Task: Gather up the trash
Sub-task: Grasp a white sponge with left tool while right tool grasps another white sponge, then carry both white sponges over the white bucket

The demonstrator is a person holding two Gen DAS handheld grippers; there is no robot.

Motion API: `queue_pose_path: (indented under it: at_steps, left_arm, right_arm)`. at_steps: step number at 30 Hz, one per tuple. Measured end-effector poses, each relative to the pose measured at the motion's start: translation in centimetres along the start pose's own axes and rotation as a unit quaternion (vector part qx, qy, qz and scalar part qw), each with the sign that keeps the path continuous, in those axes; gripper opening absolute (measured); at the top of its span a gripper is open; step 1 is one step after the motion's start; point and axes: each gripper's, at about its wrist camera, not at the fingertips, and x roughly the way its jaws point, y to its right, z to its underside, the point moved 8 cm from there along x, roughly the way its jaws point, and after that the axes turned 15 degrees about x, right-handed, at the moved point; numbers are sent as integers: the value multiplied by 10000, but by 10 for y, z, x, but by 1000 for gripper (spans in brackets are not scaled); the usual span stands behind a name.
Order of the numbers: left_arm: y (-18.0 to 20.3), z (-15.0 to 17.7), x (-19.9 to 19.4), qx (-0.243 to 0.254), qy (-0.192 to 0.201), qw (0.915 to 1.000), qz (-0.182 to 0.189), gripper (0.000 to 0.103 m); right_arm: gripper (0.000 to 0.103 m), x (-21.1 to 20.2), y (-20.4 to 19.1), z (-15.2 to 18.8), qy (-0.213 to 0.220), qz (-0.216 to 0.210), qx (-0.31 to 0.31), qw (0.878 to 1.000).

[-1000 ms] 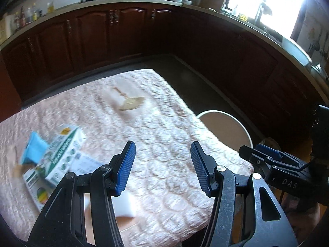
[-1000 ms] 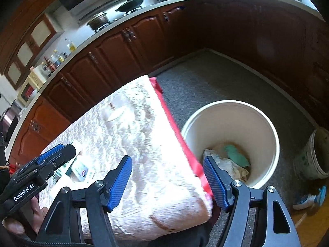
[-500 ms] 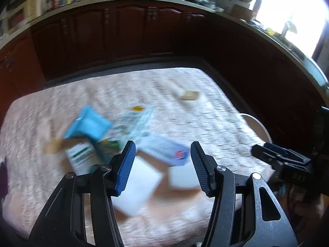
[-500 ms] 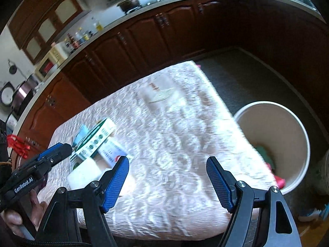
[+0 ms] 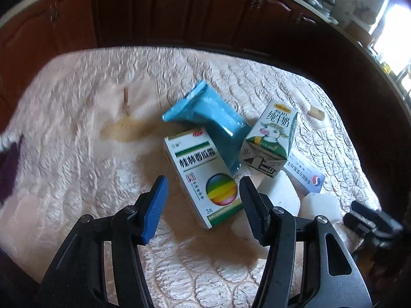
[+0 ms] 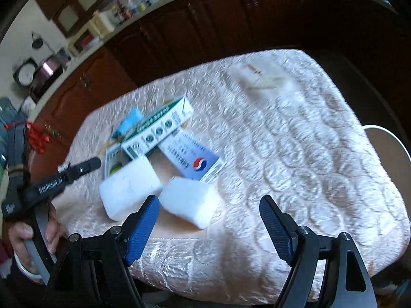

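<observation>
Trash heaped mid-table on quilted cloth (image 5: 77, 118): medicine box (image 5: 205, 179), blue pouch (image 5: 213, 123), milk carton (image 5: 269, 141), flat blue-white box (image 5: 305, 174), two white foam blocks (image 6: 131, 187) (image 6: 187, 202). Bin (image 6: 385, 148) just off table's far-right edge. Left gripper (image 5: 203, 202) released, empty, hovering over near end of medicine box. Right gripper (image 6: 208, 223) opening, empty, jaws straddling the nearer foam block from above, not touching. Likely handling: boxes light, thin card, crushable, so pinch across narrow sides; foam soft, near weightless, squeeze across short width; pouch slick and limp, grab at crimped seal; carton probably empty, tips easily
</observation>
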Motion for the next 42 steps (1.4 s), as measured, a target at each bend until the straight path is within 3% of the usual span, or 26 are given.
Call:
queue_pose_path:
  at_steps: [6,13,16,24,27,31,34,36,39,42]
  left_arm:
    - [20,7,-5,396,29,9990,197,57]
    - [38,10,2,697,-118,9965,437,57]
    - [43,10,4,796,-160,9953,519,57]
    - [78,11,16,1373,-345,9880,610,58]
    - [90,15,25,1604,-547,9846,433,58]
    - [98,15,26,1830,-530,9814,222,57]
    - [100,17,26,2013,-504,9781,179,49]
    - [95,16,20,1880,-439,9809,255,35]
    - [86,11,5,1583,-329,9857,481,29]
    - [87,7,-6,1648,-159,9852,435,27]
  right_arm:
    - [78,23,-6,7,-210,94,-123,9997]
    - [77,43,-7,5,-306,-129,44,9994]
    - [49,48,-12,8,-361,-440,98,9983]
    - [43,11,0,-4,25,-568,168,9982]
    - [43,-6,14,-13,210,-611,388,9972]
    - [43,-19,27,-18,316,-658,601,9955]
    - [43,-24,29,-18,348,-712,664,9946]
    - [43,-26,28,-16,369,-739,660,9944]
    - [43,-30,28,-16,398,-776,634,9942]
    - [43,-35,29,-16,452,-815,629,9937]
